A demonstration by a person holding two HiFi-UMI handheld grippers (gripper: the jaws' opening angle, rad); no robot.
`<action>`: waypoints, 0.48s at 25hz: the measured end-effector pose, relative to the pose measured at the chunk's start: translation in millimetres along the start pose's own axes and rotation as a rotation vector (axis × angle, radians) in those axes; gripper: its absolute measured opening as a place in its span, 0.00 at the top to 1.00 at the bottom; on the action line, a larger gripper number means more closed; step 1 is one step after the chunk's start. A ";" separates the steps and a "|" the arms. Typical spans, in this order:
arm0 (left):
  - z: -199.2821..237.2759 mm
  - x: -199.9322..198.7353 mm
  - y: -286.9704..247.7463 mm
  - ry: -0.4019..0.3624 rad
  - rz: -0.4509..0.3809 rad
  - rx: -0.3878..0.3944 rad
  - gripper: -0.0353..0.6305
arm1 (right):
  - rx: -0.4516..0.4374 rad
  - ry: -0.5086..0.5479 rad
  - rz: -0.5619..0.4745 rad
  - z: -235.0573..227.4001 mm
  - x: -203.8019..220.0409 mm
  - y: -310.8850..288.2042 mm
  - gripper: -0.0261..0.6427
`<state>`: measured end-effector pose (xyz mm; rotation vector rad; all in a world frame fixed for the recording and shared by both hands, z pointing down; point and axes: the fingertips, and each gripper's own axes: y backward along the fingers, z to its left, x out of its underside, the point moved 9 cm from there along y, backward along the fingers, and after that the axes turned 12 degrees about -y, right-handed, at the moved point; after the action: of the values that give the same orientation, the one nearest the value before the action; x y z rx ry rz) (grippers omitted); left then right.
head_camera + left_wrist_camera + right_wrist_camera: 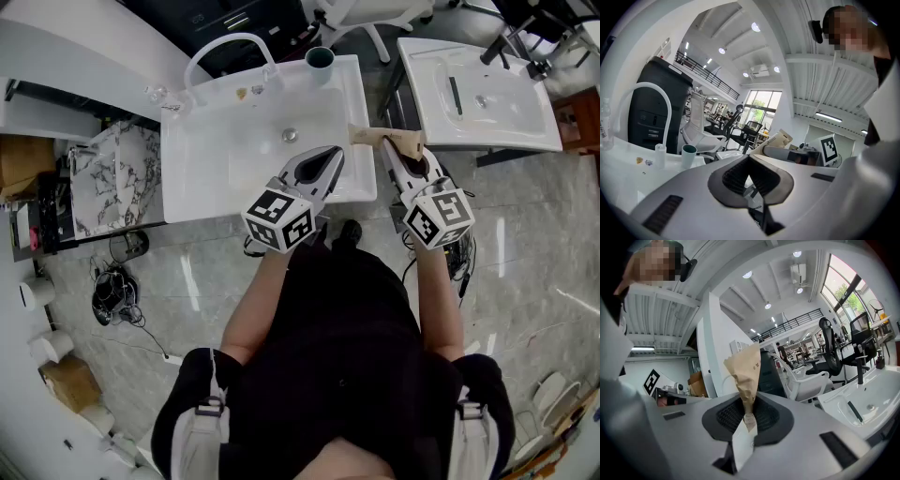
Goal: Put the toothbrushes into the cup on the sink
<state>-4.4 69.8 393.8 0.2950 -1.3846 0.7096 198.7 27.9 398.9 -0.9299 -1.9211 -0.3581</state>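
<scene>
White sink point(216, 159) sits straight ahead of the person, both grippers over its front right part. Left gripper point(335, 153): jaws pressed together, nothing between them. Right gripper point(747, 404): jaws clamped on a brown paper packet point(744, 371), probably a wrapped toothbrush, contents not visible. Cup point(319, 58) stands upright at the sink's back right corner, empty as far as can be seen. Head view: the packet's long axis runs sideways, sticking left from the right jaws over the sink's right edge. The cup lies ahead and slightly left of it, so the packet likely needs tipping upright first.
</scene>
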 end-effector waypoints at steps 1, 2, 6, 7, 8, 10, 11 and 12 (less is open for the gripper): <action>-0.4 -0.5 0.5 0.000 -0.001 -0.001 0.94 | -0.002 0.003 0.000 1.1 -0.8 0.1 0.87; -0.9 -0.9 0.9 0.000 -0.002 -0.002 0.94 | -0.004 0.007 0.000 2.2 -1.6 0.3 0.87; -2.8 -1.9 1.8 -0.002 -0.005 -0.001 0.94 | -0.011 0.021 0.003 4.4 -3.7 1.2 0.87; -3.1 -1.8 1.8 -0.003 -0.005 -0.001 0.94 | -0.012 0.023 0.004 4.2 -3.7 1.1 0.87; -3.3 -1.5 1.7 -0.003 -0.004 -0.002 0.93 | -0.011 0.021 0.004 3.5 -3.2 0.9 0.87; -3.5 -0.6 1.6 -0.004 -0.003 -0.003 0.93 | -0.010 0.003 -0.003 1.1 -2.3 0.9 0.87; -3.4 -0.6 1.7 -0.005 -0.003 -0.004 0.94 | -0.011 -0.009 -0.010 0.0 -2.3 1.2 0.87; -3.3 -0.8 2.0 -0.005 -0.004 -0.006 0.94 | -0.015 -0.016 -0.016 -0.5 -2.8 1.4 0.87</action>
<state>-3.1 73.1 392.0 0.2949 -1.3901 0.7019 200.7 27.3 396.6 -0.9300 -1.9443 -0.3756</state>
